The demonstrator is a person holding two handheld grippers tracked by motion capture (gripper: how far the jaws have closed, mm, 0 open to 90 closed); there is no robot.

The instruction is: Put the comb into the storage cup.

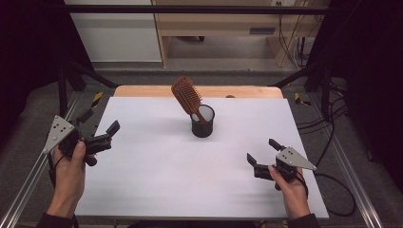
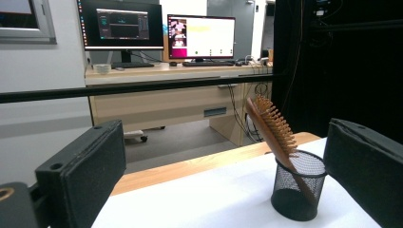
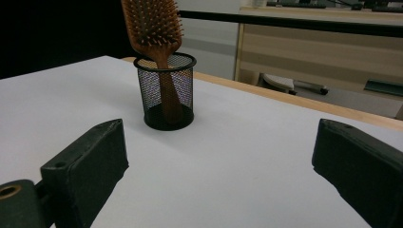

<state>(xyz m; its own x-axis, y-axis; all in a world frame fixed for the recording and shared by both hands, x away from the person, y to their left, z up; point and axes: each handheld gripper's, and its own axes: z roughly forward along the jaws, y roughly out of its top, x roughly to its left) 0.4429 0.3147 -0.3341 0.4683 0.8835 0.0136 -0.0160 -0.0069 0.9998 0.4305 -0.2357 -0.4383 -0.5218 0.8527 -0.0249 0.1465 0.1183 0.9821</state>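
A brown wooden hairbrush (image 1: 187,95) stands handle-down in a black mesh cup (image 1: 202,124) at the middle back of the white table (image 1: 157,175), leaning to the left. My left gripper (image 1: 99,122) is held open at the table's left edge, far from the cup. My right gripper (image 1: 263,150) is open near the front right, nothing between its jaws. In the left gripper view the hairbrush (image 2: 273,129) and cup (image 2: 298,185) sit between the wide-apart jaws, well ahead. The right gripper view has the cup (image 3: 168,91) and hairbrush (image 3: 154,26) ahead on the left.
A wooden strip (image 1: 142,91) runs along the table's far edge. Beyond it stand a wooden desk (image 1: 216,23) and a black rail (image 1: 190,9). Metal frame rails (image 1: 28,180) flank the table, and cables (image 1: 328,123) lie on the floor at the right.
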